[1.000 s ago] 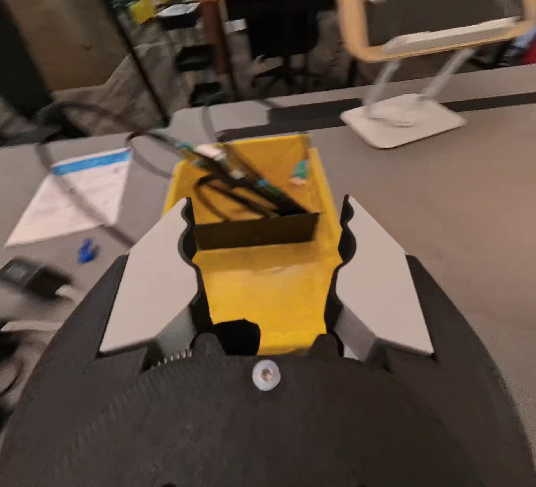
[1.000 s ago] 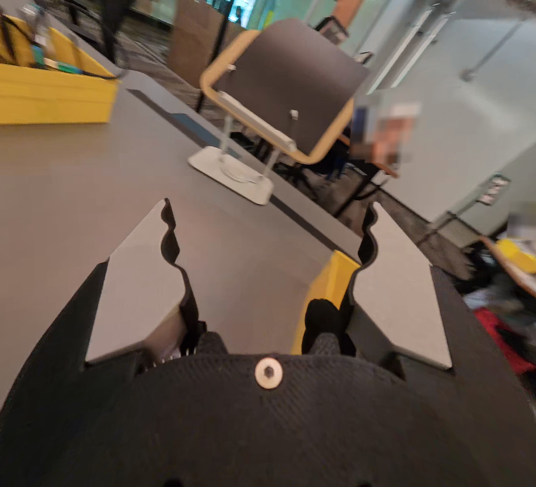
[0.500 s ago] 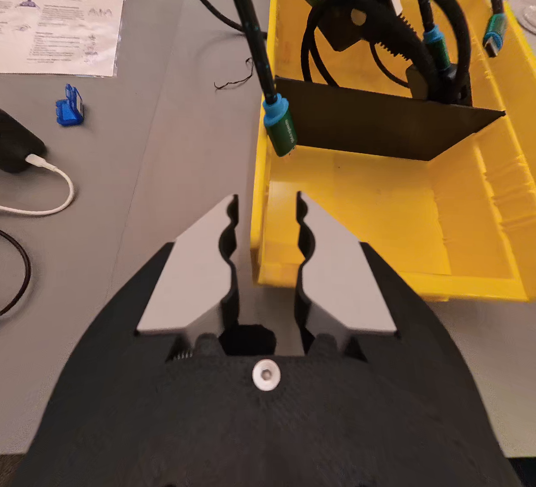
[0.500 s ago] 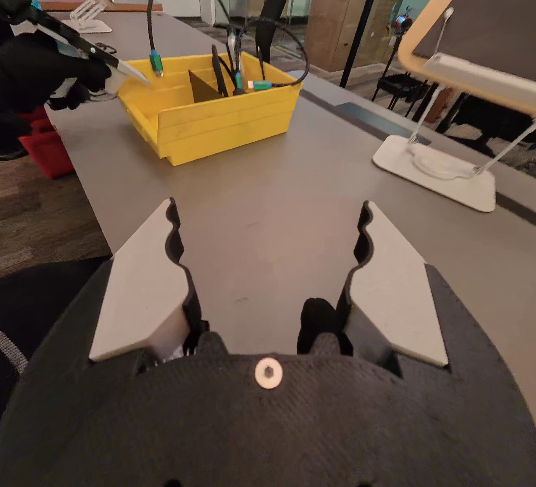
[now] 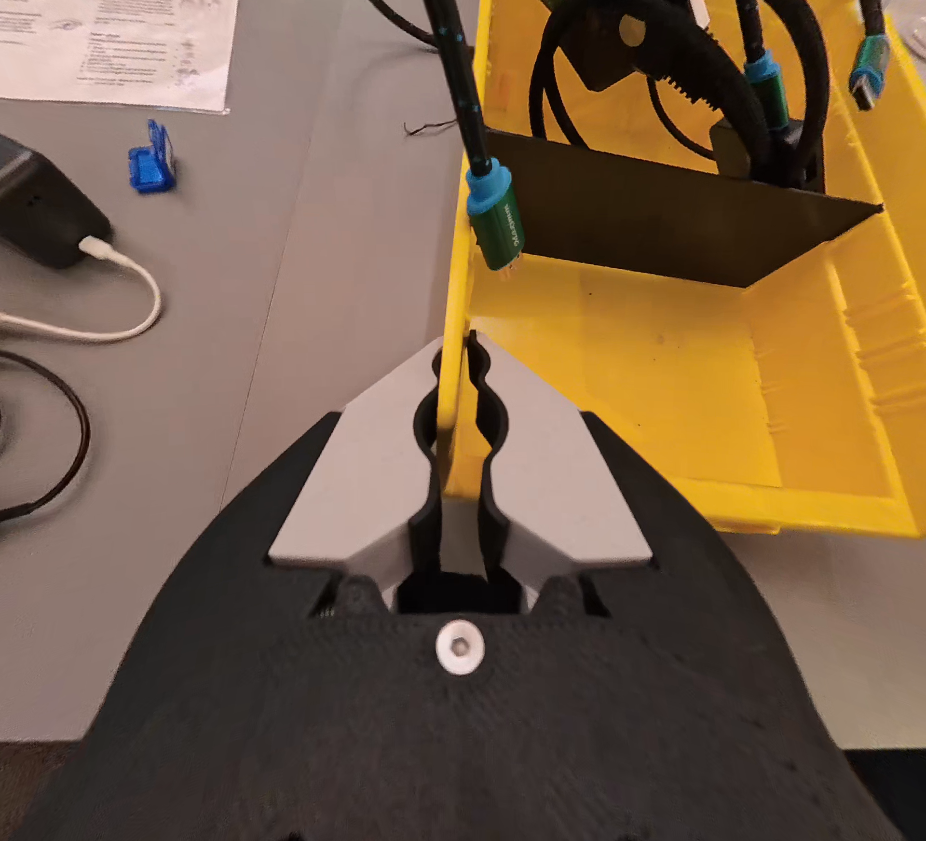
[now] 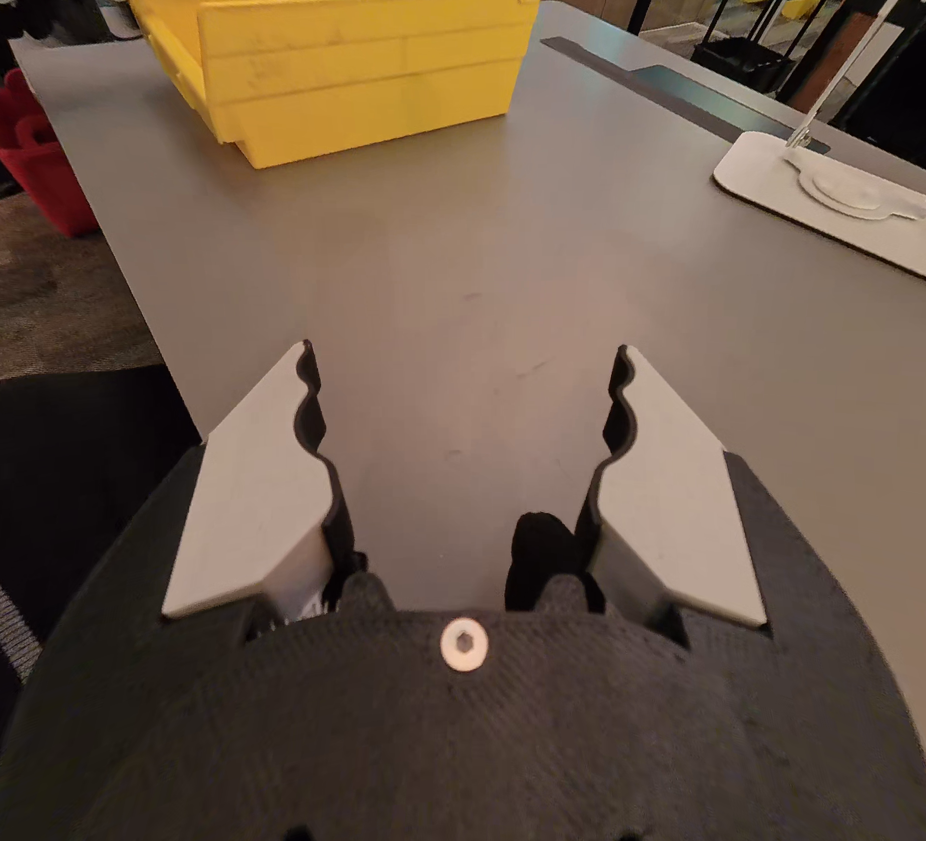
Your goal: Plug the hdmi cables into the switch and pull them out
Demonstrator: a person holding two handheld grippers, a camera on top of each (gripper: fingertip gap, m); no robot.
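- Since half a second ago: left gripper [image 5: 455,350] pressed forward and narrowed onto the left wall of the yellow bin [image 5: 701,416]; right gripper [image 6: 463,355] swung round, bin now at upper left of its view.
- Far left of the left wrist view: printed sheet [image 5: 115,5] with a blue band (writing left unrepeated), small blue case [image 5: 150,160], black adapter [image 5: 45,210] with a white cable [image 5: 125,295] plugged in, all on the grey table [image 5: 310,215].
- Left gripper nearly closed, one finger outside the bin wall and one inside, pinching that wall near its front corner.
- Just ahead of those fingertips: braided black hdmi cable [image 5: 446,40] hanging over the wall, its green plug [image 5: 496,225] with a blue collar pointing down, apart from the gripper; small lettering on the shell.
- Behind a dark divider [image 5: 651,225]: coiled cables, further green-and-blue plugs, a black part among them (possibly the switch, cannot tell).
- Right gripper wide open, holding nothing, over bare table, well apart from the bin [image 6: 351,80].
- Far right: white stand base [image 6: 827,195].
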